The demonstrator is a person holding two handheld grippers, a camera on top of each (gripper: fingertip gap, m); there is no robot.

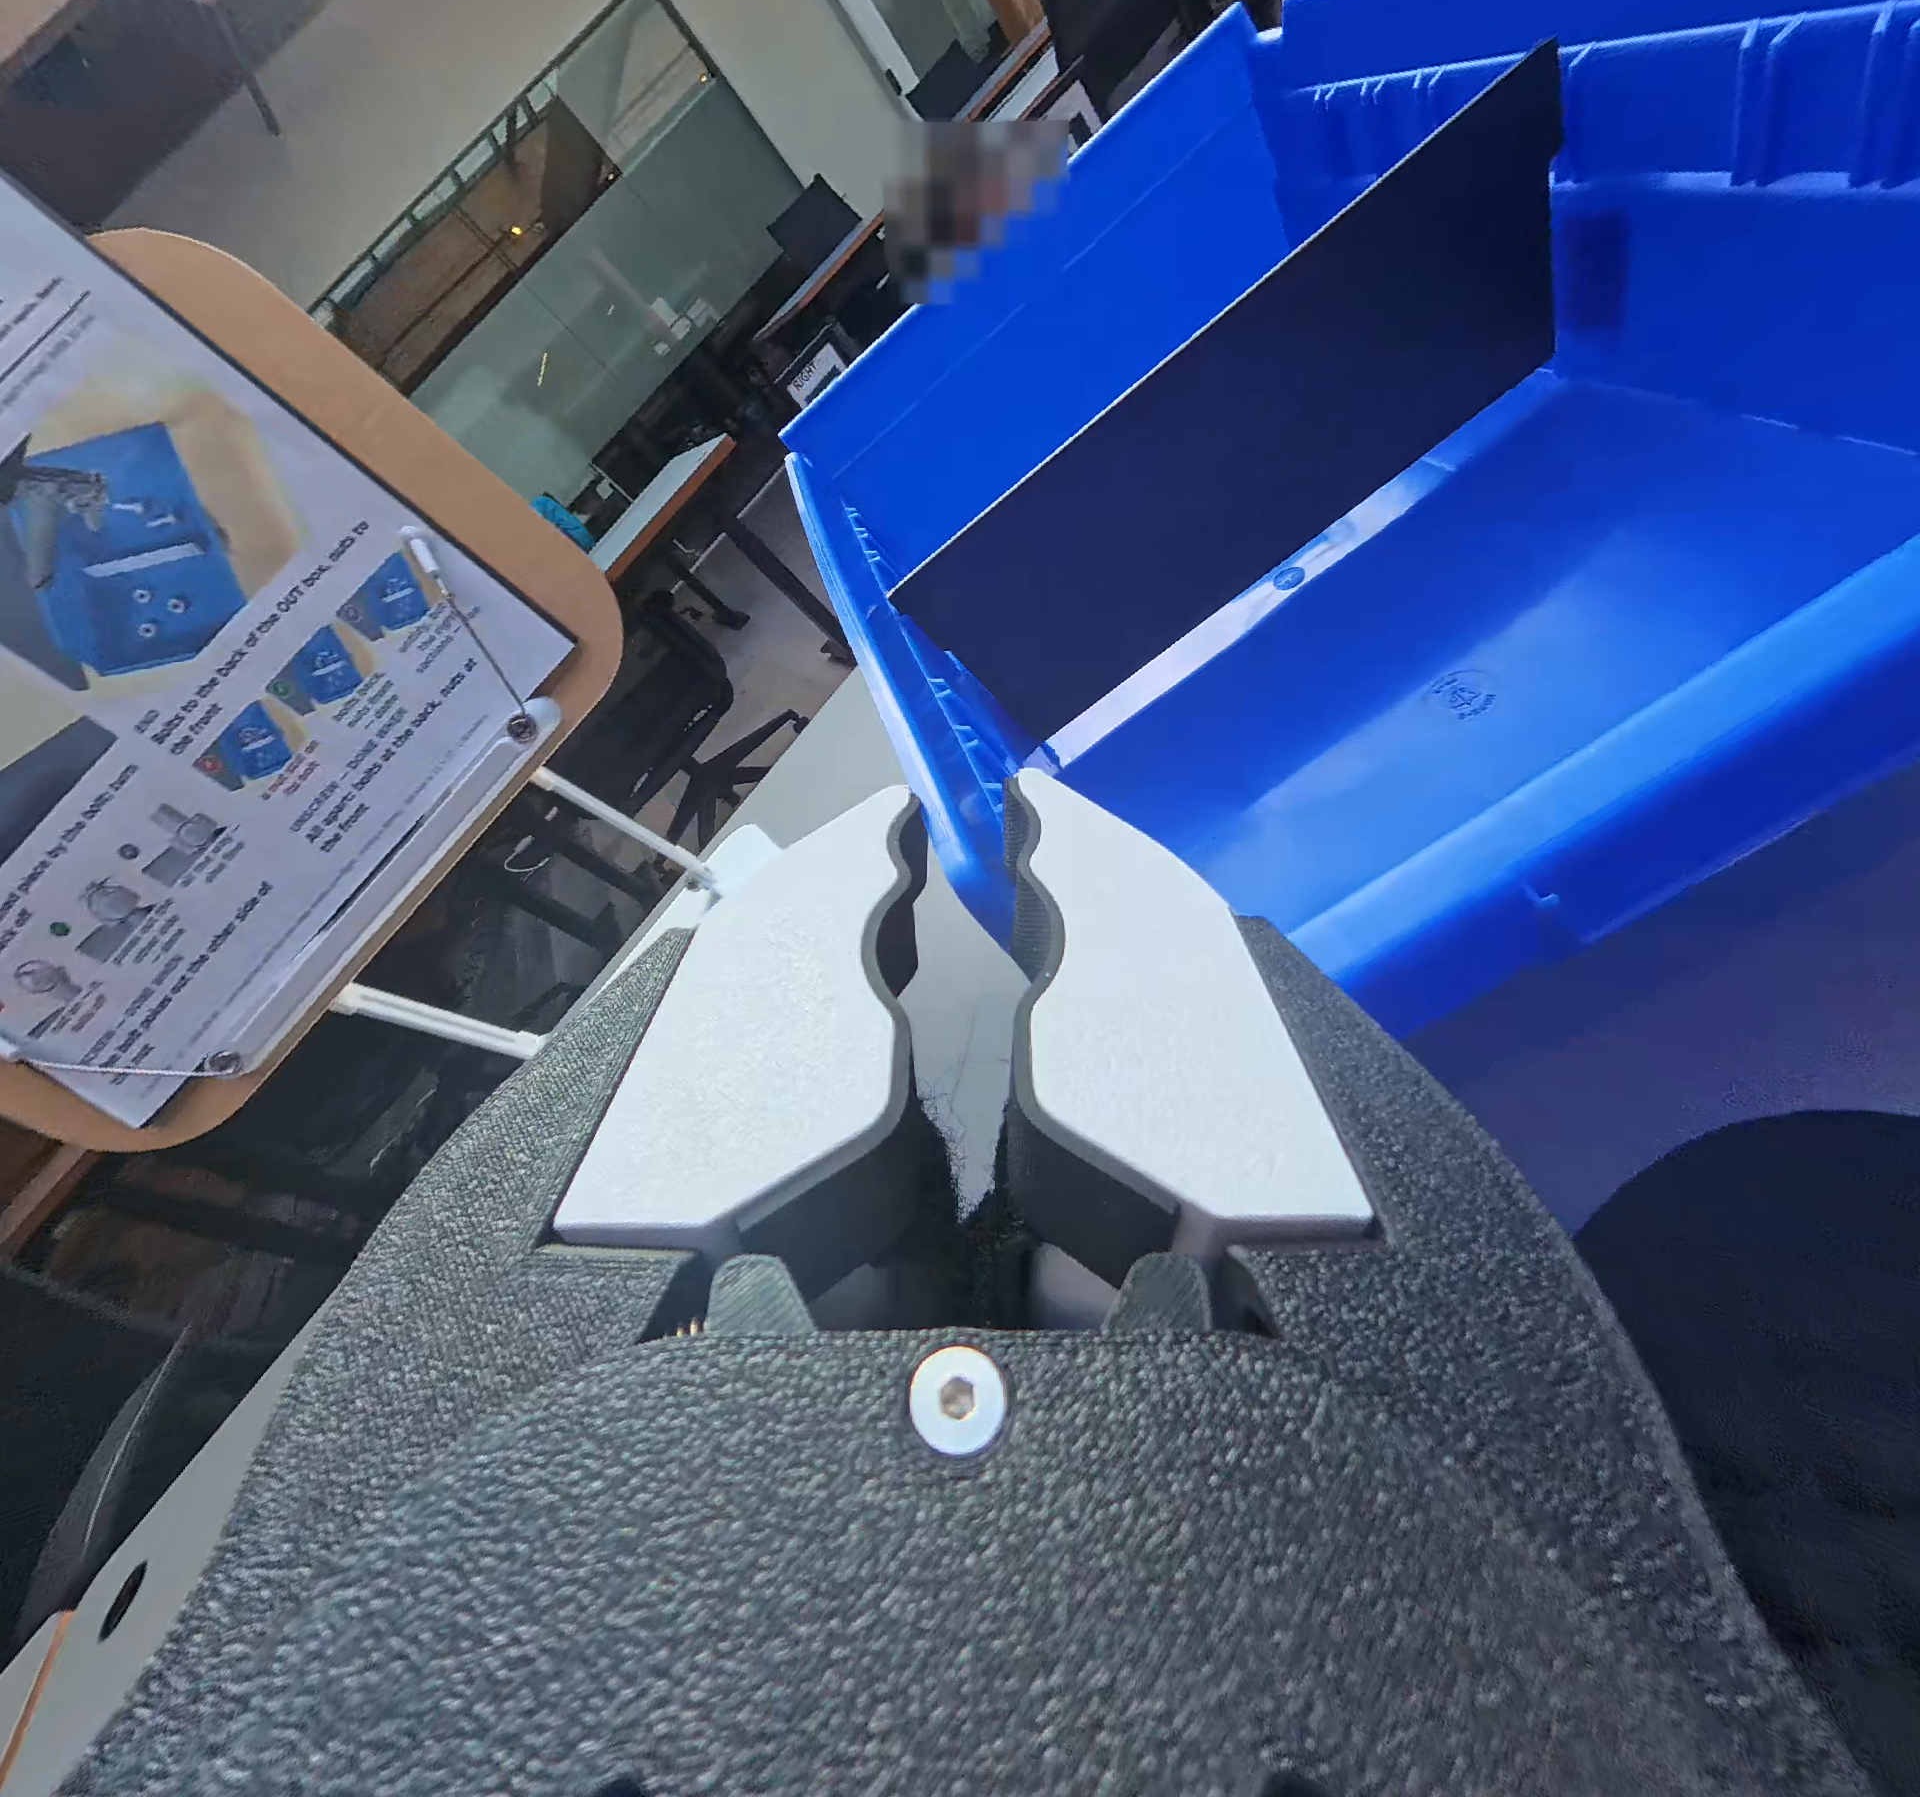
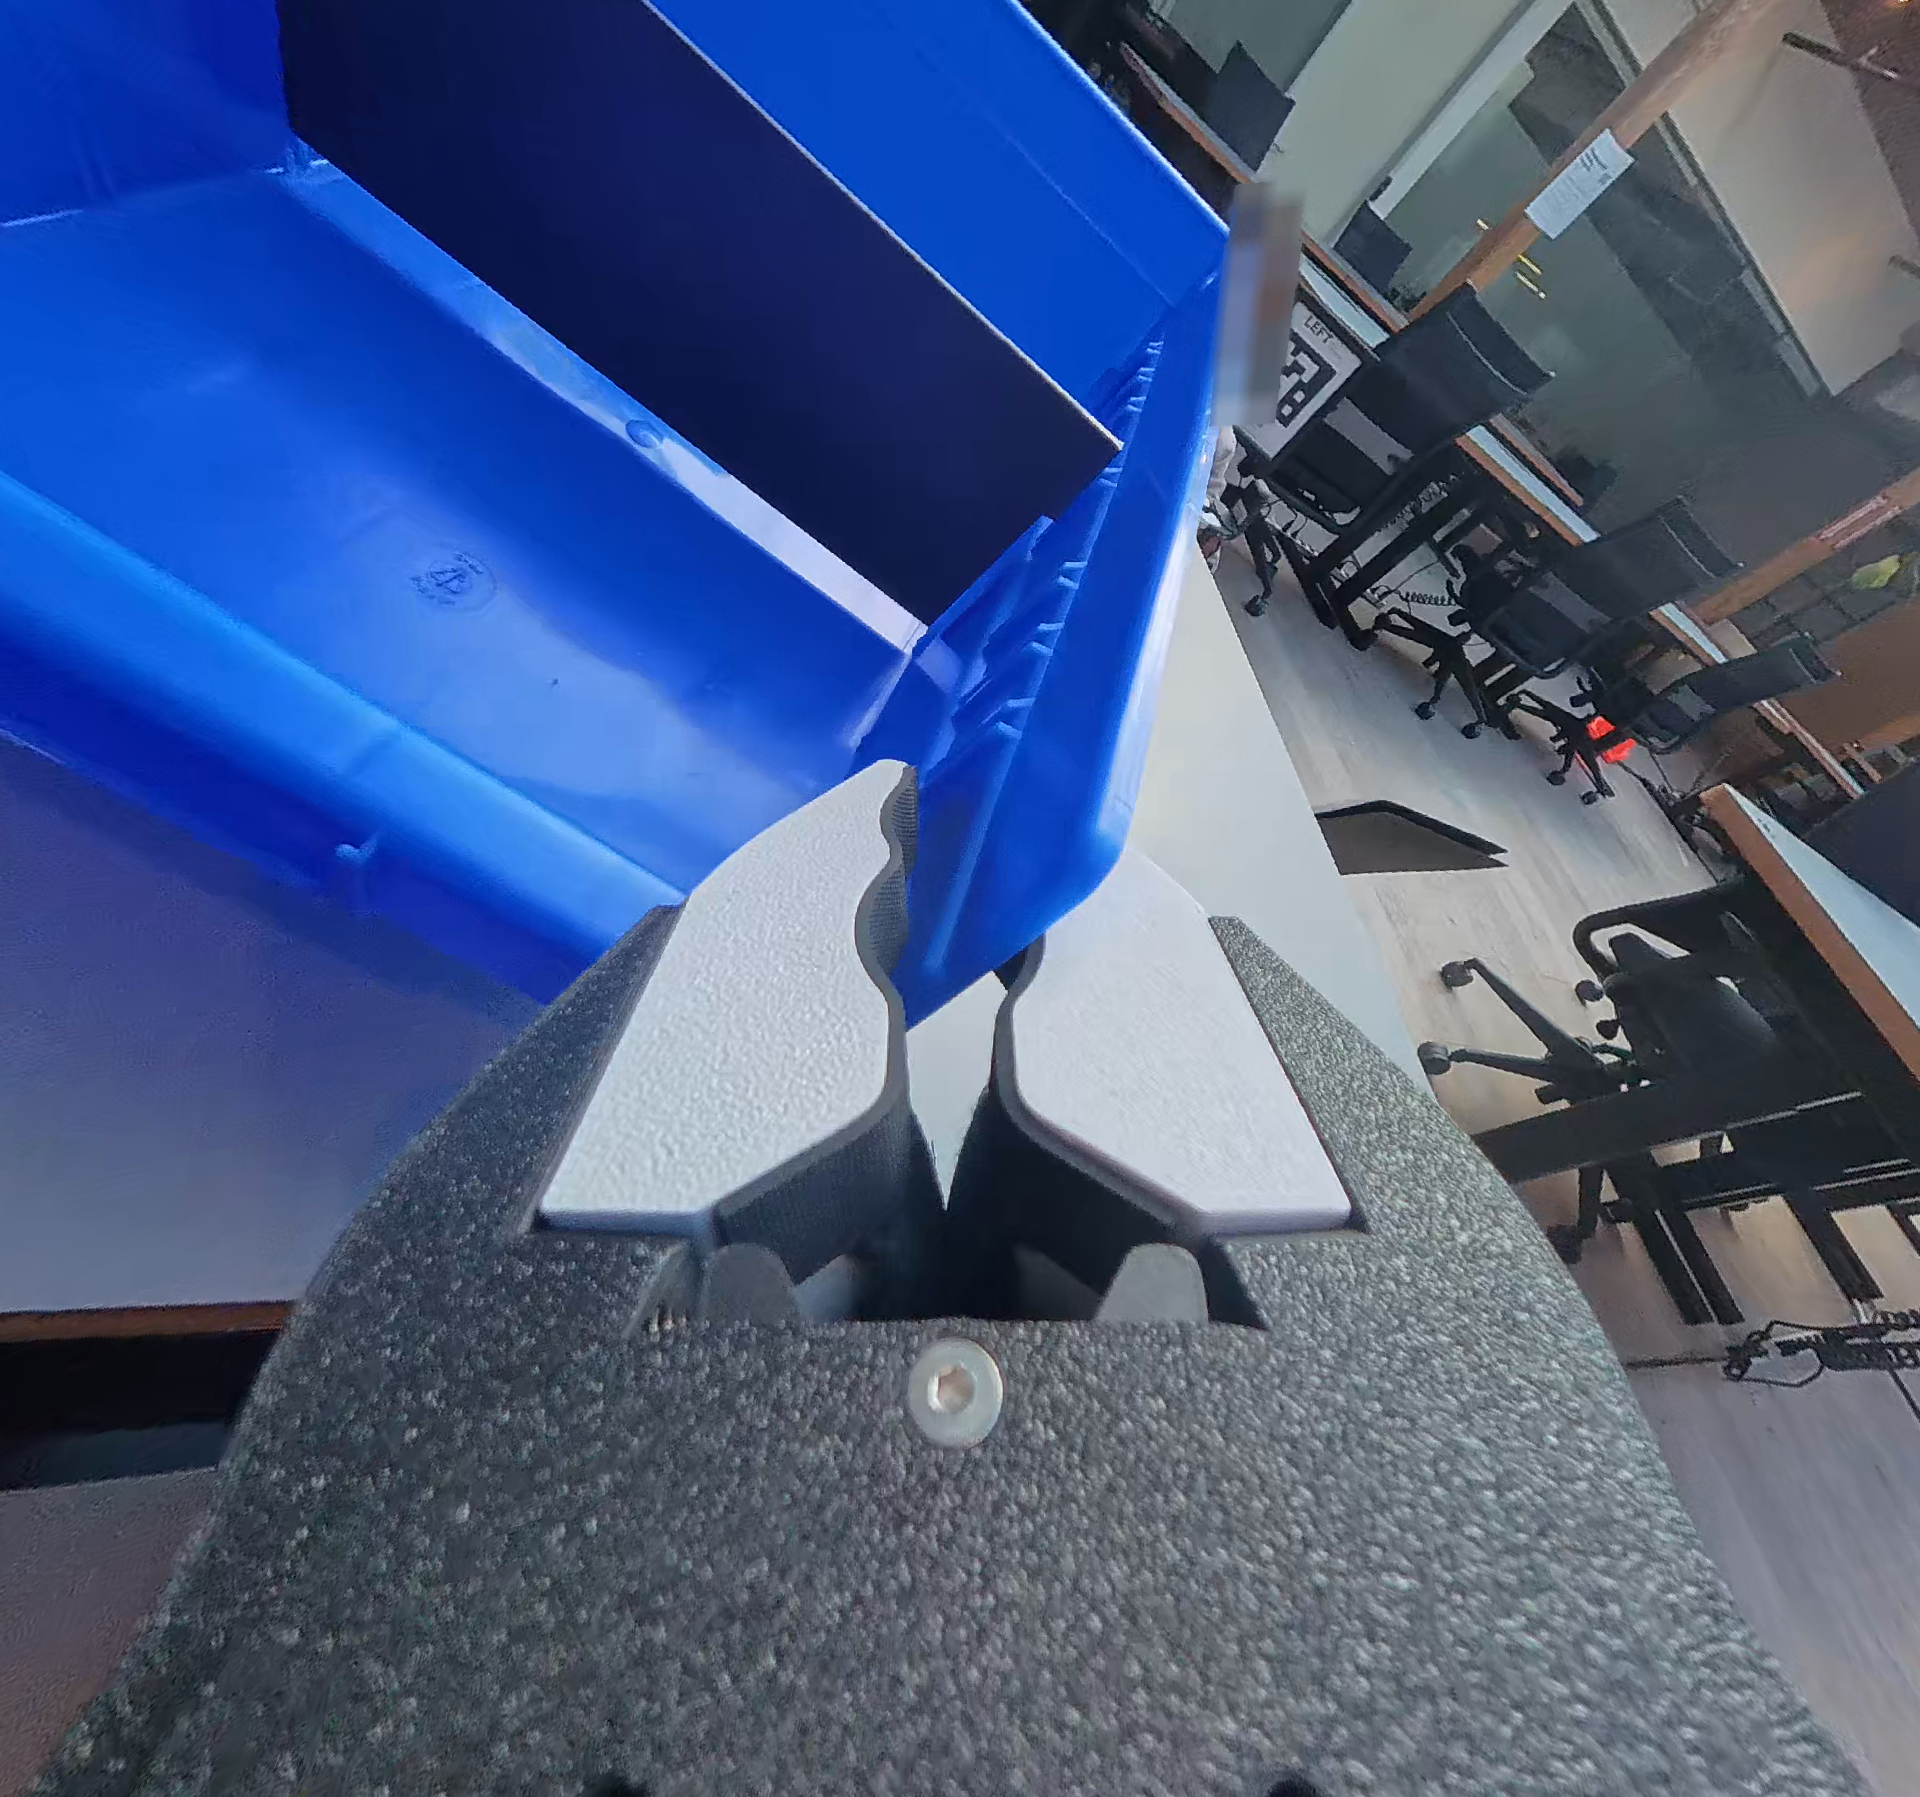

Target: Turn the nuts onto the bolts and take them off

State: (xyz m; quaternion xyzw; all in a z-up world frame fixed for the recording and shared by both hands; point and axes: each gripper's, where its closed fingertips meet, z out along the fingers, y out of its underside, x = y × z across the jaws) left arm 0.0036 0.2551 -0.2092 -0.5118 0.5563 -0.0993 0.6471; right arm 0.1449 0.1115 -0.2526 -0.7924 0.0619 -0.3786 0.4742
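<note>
Left tongs [image 1: 966, 874] are clamping the blue bin's [image 1: 1455, 708] side wall at twelve o'clock; right tongs [image 2: 951, 874] are gripping the opposite wall. A dark divider [image 1: 1247, 459] is crossing the bin on the worktop [image 2: 1226, 708]. Nuts and bolts aren't showing.

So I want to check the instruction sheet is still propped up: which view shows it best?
The left wrist view: the sheet stands tilted on its brown board at the left, beside the blue bin. The right wrist view shows none of it, only the bin and the room.
</note>
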